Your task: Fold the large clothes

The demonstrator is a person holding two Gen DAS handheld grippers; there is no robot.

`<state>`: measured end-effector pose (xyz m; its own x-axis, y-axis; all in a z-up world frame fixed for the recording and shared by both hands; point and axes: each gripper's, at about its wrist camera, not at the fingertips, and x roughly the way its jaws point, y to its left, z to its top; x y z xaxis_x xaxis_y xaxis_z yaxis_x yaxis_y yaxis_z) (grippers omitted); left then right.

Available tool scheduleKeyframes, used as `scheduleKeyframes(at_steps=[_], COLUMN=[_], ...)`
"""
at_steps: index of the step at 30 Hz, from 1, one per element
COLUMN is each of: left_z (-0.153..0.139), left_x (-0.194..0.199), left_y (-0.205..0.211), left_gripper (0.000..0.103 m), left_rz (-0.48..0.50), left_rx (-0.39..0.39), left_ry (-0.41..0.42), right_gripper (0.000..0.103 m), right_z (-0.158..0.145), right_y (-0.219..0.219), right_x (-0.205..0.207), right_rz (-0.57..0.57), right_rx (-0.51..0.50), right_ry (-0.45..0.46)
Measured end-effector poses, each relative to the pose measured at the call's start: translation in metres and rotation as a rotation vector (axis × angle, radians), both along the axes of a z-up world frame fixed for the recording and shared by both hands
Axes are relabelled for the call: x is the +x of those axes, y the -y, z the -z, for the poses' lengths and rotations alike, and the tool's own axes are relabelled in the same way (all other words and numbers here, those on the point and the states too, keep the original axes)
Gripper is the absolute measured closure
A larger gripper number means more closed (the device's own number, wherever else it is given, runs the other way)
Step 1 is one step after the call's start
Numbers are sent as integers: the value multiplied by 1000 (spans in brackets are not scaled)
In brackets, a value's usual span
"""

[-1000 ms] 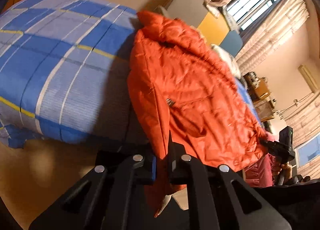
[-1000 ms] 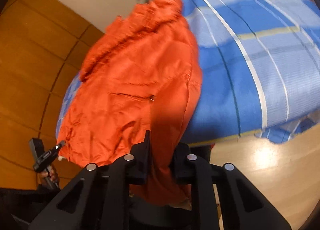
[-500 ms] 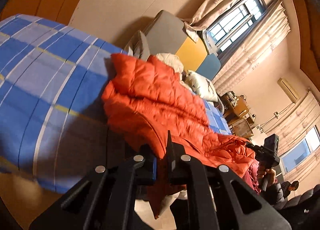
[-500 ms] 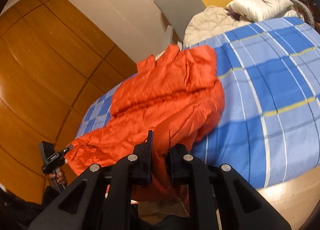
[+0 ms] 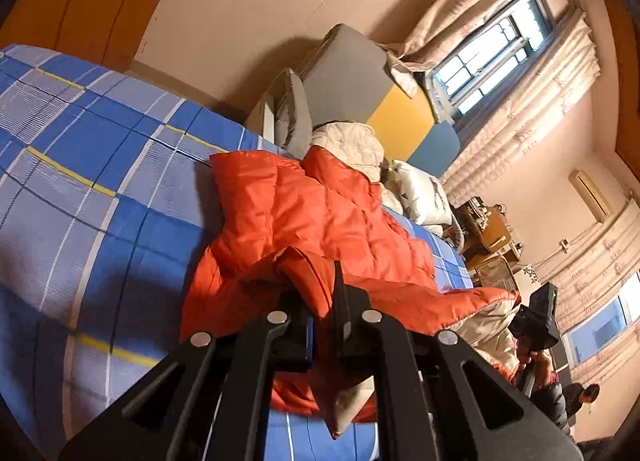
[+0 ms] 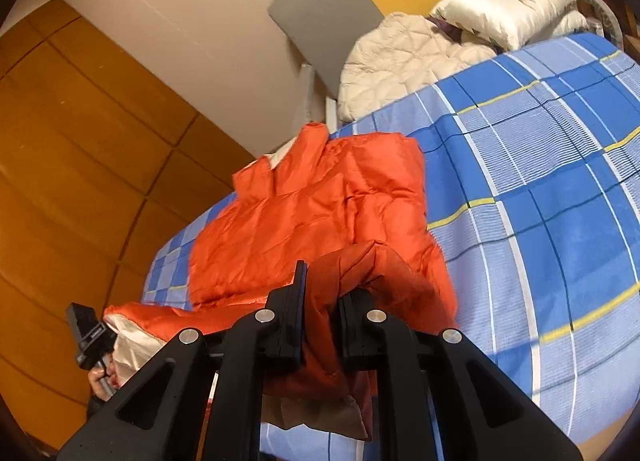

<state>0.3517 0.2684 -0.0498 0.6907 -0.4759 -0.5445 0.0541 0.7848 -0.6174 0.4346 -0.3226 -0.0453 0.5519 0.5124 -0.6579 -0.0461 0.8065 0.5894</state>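
Nearest the lens, the left gripper (image 5: 325,325) is clamped tight on one corner of the orange down jacket (image 5: 320,217), and the right gripper (image 6: 322,321) pinches the other corner of the same hem, a thick fold bunched between its pads. From those raised corners the jacket runs lengthwise away across the blue checked bed cover (image 6: 540,189), the hem end doubled over the body that lies flat. Its collar end points toward the cream quilt (image 6: 404,57) and white pillow (image 6: 508,1) at the padded headboard (image 6: 328,21).

Warm indoor light, sharp focus, strong fisheye bending, dark vignette at corners.
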Motion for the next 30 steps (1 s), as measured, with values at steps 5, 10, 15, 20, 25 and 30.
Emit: scheduleKeyframes(at_steps=[5,10,15,20,25,30], left_z=[16,36,41,30,11,4], left_x=[41,75,86,79,68,50], left_y=[0,1,3,0,-13,-35], left_gripper=[96,96,89,50,34,25], left_rz=[-25,-48,-56,-65,-107,-155], left_rx=[14,42,45,36,48,72], left_ry=[-58,-126,-151,-113,-63,-33], right_gripper=[90,90,88,57,30,18], right_z=[21,39,42,39,30,7], right_y=[-1,-3,-4,5,9,15], right_x=[33,56,61,63,70,70], right_rz=[23,46,45,59,80,135], right_rx=[-17,-20,-12,108,217,245], right_ry=[-63,-114,-120,-126,-128,-36])
